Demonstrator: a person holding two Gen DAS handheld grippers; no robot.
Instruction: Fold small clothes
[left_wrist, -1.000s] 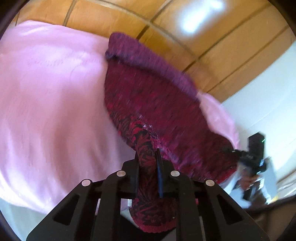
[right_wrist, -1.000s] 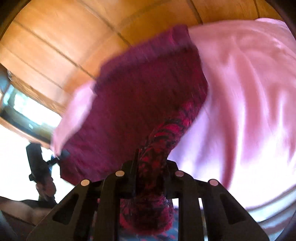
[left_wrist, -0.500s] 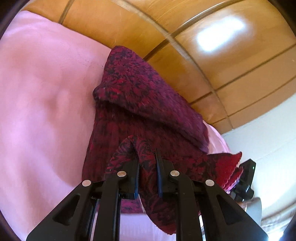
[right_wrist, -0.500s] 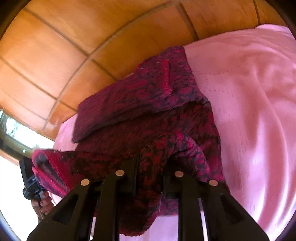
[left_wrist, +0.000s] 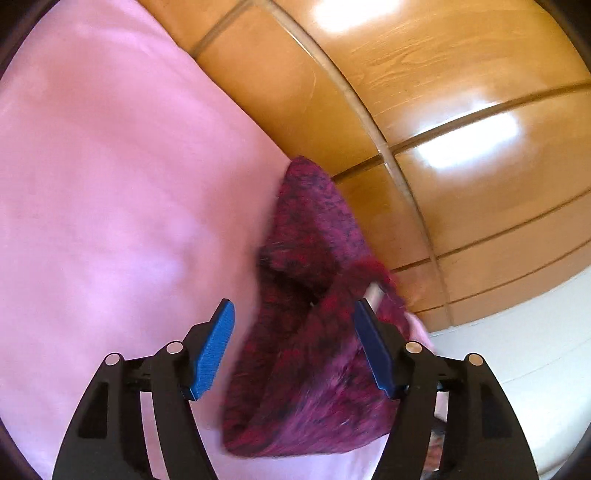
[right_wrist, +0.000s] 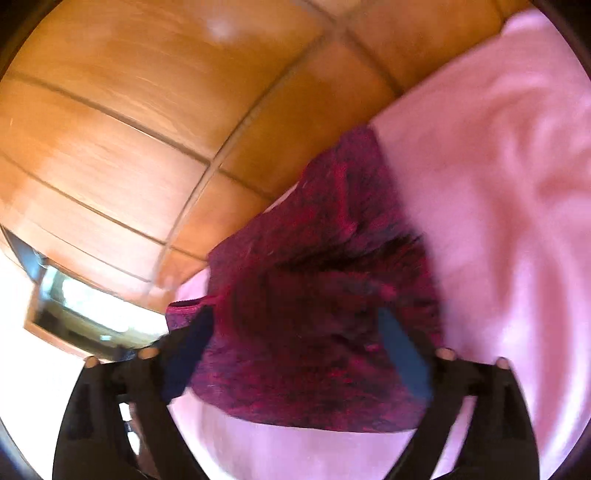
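- Left tongs (left_wrist: 291, 347) released, jaws just sprung apart, blue pads (left_wrist: 214, 350) clear of the cloth.
- Right tongs (right_wrist: 295, 354) likewise just released, spread wide; blurred.
- Red knit garment (left_wrist: 310, 332) folded, lying between each pair of jaws, stretching toward 12 o'clock.
- Pink sheet (left_wrist: 110, 184) underneath, spreading to 10 o'clock in the left view.
- Wooden panelling (left_wrist: 461, 147) beyond, at 1 o'clock.
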